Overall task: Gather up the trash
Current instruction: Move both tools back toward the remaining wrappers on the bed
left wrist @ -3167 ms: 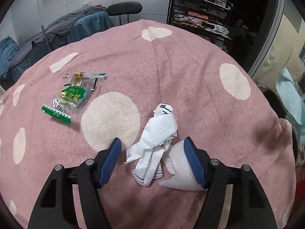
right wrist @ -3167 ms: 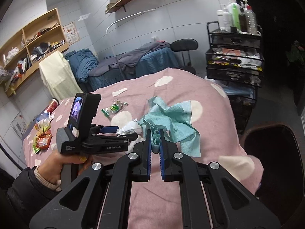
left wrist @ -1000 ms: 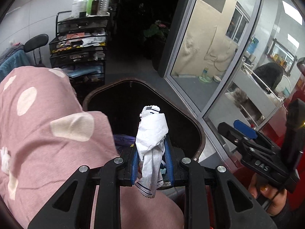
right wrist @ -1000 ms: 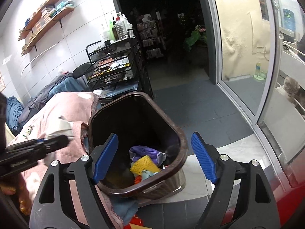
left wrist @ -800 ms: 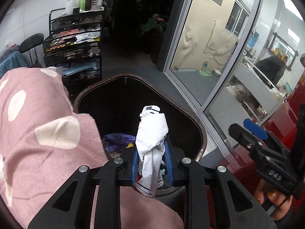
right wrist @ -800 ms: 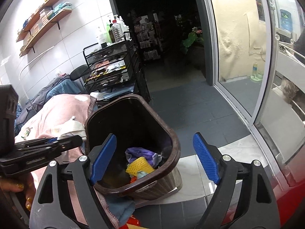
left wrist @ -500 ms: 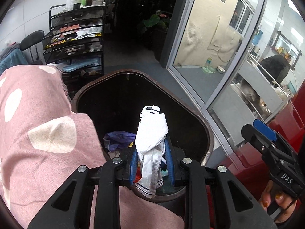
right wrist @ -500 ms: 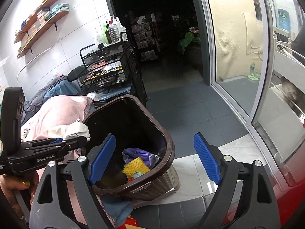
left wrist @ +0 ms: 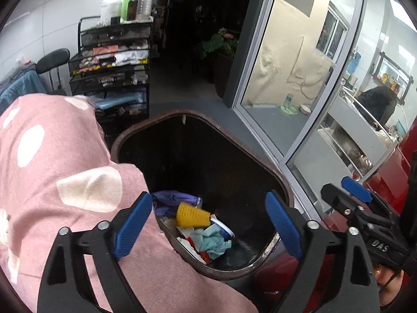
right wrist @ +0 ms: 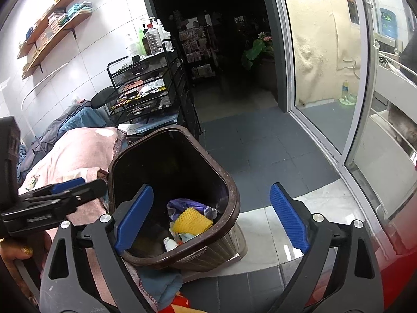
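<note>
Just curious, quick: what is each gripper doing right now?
Left gripper: open, holding nothing, above the trash bin.
Right gripper: open, holding nothing.

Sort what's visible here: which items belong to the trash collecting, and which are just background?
Part of the job:
- dark brown plastic trash bin
- yellow mesh sleeve lying in it
- crumpled teal cloth in it
- left tongs, open
- right tongs, open

Just lying about:
- black wire rack cart
- pink polka-dot cover
- potted plant

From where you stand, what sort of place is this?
Probably a small salon or massage shop. A black trolley loaded with pump bottles stands by a bed under a pink spotted cover, wall shelves hold stacked items, and a brown trash bin sits beside the bed.
</note>
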`<state>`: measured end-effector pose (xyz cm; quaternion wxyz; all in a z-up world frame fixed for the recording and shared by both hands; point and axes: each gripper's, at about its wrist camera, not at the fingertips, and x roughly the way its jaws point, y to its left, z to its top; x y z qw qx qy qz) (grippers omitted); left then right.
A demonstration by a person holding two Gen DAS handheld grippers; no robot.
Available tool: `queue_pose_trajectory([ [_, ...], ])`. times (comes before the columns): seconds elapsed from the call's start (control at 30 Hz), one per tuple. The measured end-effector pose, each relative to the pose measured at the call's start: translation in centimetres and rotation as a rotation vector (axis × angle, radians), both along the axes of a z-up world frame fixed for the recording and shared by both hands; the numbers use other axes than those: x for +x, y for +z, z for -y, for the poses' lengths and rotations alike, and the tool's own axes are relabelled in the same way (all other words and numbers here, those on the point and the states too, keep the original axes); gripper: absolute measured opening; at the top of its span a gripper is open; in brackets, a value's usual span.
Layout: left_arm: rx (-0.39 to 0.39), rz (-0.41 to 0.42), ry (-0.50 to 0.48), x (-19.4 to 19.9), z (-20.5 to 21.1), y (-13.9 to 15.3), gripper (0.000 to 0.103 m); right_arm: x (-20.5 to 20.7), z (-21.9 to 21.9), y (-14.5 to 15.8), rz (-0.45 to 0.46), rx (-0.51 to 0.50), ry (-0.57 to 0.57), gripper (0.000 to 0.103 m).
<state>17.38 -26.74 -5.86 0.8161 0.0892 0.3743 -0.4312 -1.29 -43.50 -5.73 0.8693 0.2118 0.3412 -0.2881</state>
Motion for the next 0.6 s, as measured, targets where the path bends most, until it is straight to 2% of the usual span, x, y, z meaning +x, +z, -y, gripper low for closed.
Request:
queue_pose_trajectory([
  [0.33,-0.084,0.104,0.033,-1.7,-3.4,3.1,0.096,1.0,-0.5,-0.2,0.015,0.016,0.032,0.091],
  [0.6,-0.113,0.177,0.115,-2.1,-8.2,4.5,0.097,4.0,-3.5,0.6,0.047,0.018,0.159,0.091],
])
